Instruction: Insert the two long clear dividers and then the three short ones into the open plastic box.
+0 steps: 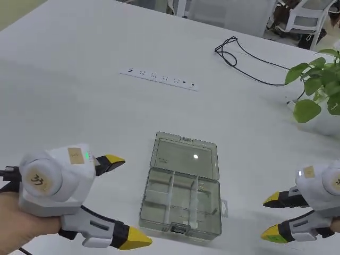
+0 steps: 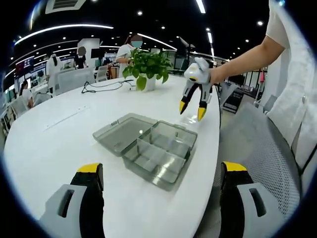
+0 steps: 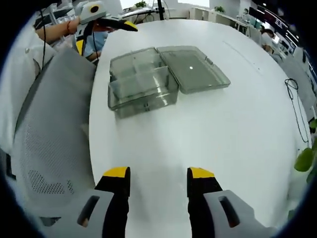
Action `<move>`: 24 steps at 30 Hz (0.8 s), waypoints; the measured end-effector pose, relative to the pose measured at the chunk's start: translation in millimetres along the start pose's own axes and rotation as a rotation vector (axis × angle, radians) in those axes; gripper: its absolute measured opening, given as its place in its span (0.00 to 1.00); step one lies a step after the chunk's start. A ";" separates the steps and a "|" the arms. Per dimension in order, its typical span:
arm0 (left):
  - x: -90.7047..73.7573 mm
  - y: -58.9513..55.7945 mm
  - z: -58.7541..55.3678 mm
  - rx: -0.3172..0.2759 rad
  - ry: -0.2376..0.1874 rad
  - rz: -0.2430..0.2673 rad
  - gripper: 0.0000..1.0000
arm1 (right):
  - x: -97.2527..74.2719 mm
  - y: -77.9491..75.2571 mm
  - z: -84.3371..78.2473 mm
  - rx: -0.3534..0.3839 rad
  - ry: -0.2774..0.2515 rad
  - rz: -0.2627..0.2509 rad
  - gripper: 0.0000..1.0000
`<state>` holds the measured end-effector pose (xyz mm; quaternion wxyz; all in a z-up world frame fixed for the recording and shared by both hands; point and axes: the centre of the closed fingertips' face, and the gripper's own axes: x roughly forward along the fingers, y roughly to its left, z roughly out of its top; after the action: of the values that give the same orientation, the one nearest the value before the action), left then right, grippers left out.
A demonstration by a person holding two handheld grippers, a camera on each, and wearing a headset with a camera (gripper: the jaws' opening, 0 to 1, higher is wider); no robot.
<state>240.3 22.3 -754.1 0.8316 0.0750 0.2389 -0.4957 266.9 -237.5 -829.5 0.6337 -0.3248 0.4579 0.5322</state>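
1. Here is the plastic box [image 1: 180, 215], lower centre of the head view. It sits on the white surface [image 1: 69, 90] with its lid [image 1: 185, 155] thrown back flat just above it in the frame.
2. Clear dividers [image 1: 170, 196] stand upright inside the box and cut it into compartments. I cannot tell exactly how many there are.
3. The left tongs [image 1: 125, 201] are at lower left of the head view. Their jaws are spread wide with nothing between them, and the yellow tips point toward the box without touching it.
4. The right tongs [image 1: 272, 217] are at the lower right edge, also parted but with a narrower gap. They are empty too, and apart from the box.
5. In the left gripper view the box lies mid-frame between the two yellow-tipped jaws. The right tongs hang above the surface at upper right, tips down.
6. In the right gripper view the box is at upper centre with its lid lying to the right. The left tongs are up in the top left corner.
7. Further off in the head view, a white power strip [image 1: 159, 78] lies at upper centre. A black cable [image 1: 234, 53] loops at upper right, and a green plant [image 1: 319, 85] sits at the right edge.
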 end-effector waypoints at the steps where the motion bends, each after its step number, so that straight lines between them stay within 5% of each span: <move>1: 0.2 0.3 -0.3 -0.001 0.001 0.001 1.00 | 2.0 -1.3 -5.8 -0.034 0.031 -0.004 0.46; 12: -0.1 1.4 -3.5 -0.008 0.007 0.004 1.00 | 16.8 -3.7 -28.5 -0.113 0.127 0.003 0.41; 24: -0.4 1.6 -4.1 -0.017 0.002 0.008 1.00 | 16.8 -6.3 -29.7 -0.160 0.146 -0.040 0.37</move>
<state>240.2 25.0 -757.7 0.8339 0.0693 0.2436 -0.4903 266.4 -259.2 -856.5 0.5812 -0.4211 0.4524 0.5293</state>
